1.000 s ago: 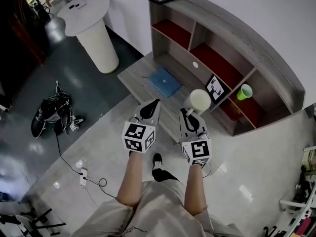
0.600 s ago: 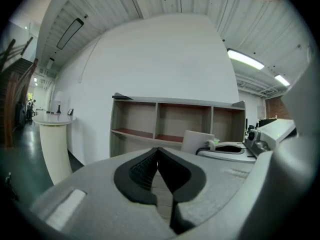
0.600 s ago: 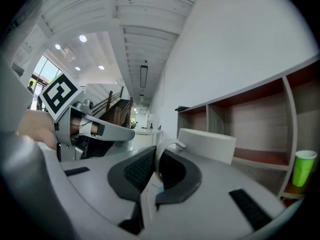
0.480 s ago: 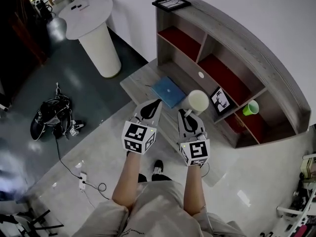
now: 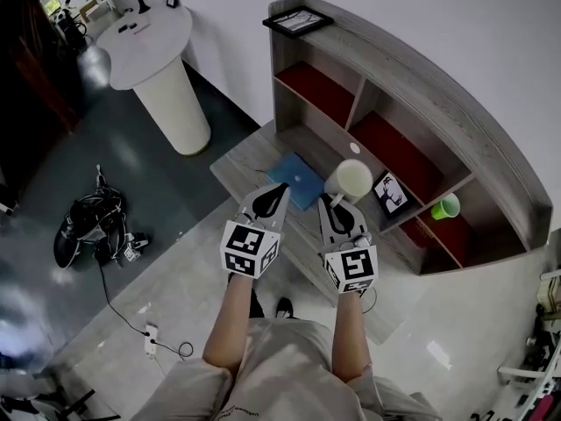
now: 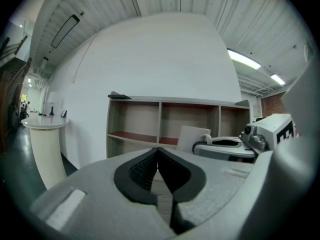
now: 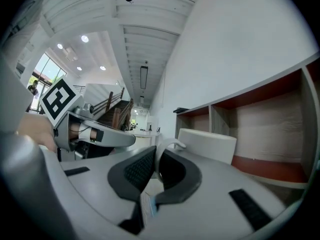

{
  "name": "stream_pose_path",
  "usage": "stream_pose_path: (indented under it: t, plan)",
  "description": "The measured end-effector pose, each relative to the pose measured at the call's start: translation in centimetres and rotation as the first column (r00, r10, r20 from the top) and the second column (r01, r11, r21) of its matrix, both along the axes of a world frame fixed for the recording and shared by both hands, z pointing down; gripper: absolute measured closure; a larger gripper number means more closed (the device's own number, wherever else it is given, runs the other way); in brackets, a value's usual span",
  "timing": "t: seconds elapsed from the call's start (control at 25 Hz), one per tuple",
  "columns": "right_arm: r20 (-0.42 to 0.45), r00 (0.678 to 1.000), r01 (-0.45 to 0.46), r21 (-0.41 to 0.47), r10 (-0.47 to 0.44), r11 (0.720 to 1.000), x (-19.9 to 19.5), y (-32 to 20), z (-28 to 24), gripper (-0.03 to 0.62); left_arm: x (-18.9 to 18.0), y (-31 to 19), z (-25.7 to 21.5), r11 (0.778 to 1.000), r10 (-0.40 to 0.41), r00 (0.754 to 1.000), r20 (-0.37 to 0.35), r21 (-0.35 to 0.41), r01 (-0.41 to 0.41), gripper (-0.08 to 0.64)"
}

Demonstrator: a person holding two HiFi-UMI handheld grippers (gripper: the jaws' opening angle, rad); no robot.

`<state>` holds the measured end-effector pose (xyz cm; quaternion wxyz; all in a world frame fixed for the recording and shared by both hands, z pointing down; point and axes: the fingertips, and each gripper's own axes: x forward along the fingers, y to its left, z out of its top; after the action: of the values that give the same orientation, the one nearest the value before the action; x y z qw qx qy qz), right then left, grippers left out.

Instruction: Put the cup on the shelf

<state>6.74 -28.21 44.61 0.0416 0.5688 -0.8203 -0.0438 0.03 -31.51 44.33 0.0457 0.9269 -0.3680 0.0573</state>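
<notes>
My right gripper (image 5: 330,202) is shut on the handle of a white cup (image 5: 351,180), held in the air in front of the wooden shelf unit (image 5: 412,77). In the right gripper view the cup (image 7: 207,145) juts past the jaws with its handle pinched between the pads. The left gripper (image 5: 279,188) is shut and holds nothing; its own view shows the gripper's (image 6: 158,151) jaws pressed together, with the shelf (image 6: 170,124) ahead. The shelf has red-floored compartments.
A green cup (image 5: 446,206) and a small framed picture (image 5: 387,191) stand in the shelf's lower compartments. Another frame (image 5: 297,20) lies on top. A blue book (image 5: 297,179) lies on the low ledge. A white round table (image 5: 149,46) and a cable tangle (image 5: 92,222) are at left.
The view has shifted a little and the shelf sits slightly closer. Both grippers and the held cup keep nearly the same pose.
</notes>
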Motion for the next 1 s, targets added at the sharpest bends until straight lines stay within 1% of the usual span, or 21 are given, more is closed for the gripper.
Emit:
stream_pose_path:
  t: [0.28, 0.52, 0.64, 0.76, 1.0]
  plan:
    - [-0.013, 0.998, -0.054, 0.015, 0.054, 0.998, 1.1, -2.8, -0.2, 0.571, 0.6, -3.6, -0.2, 1.000, 0.024, 0.999, -0.024, 0.019, -0.023, 0.549]
    - [-0.032, 0.989, -0.143, 0.021, 0.143, 0.990, 2.8, -5.3, -0.9, 0.571, 2.3, -6.5, -1.0, 0.993, 0.115, 0.993, -0.036, 0.027, -0.114, 0.549]
    - [-0.067, 0.980, -0.185, 0.020, 0.186, 0.982, 3.6, -6.5, -1.1, 0.571, 3.8, -8.0, -1.1, 0.987, 0.160, 0.986, -0.052, 0.014, -0.159, 0.549]
    - [-0.081, 0.970, -0.230, 0.012, 0.230, 0.973, 4.6, -7.4, -1.1, 0.571, 6.0, -8.6, -1.1, 0.975, 0.221, 0.973, -0.064, 0.004, -0.221, 0.549]
    - [-0.110, 0.946, -0.307, 0.005, 0.306, 0.952, 7.2, -8.2, -1.2, 0.571, 10.3, -9.2, -1.1, 0.943, 0.332, 0.940, -0.083, -0.013, -0.334, 0.549]
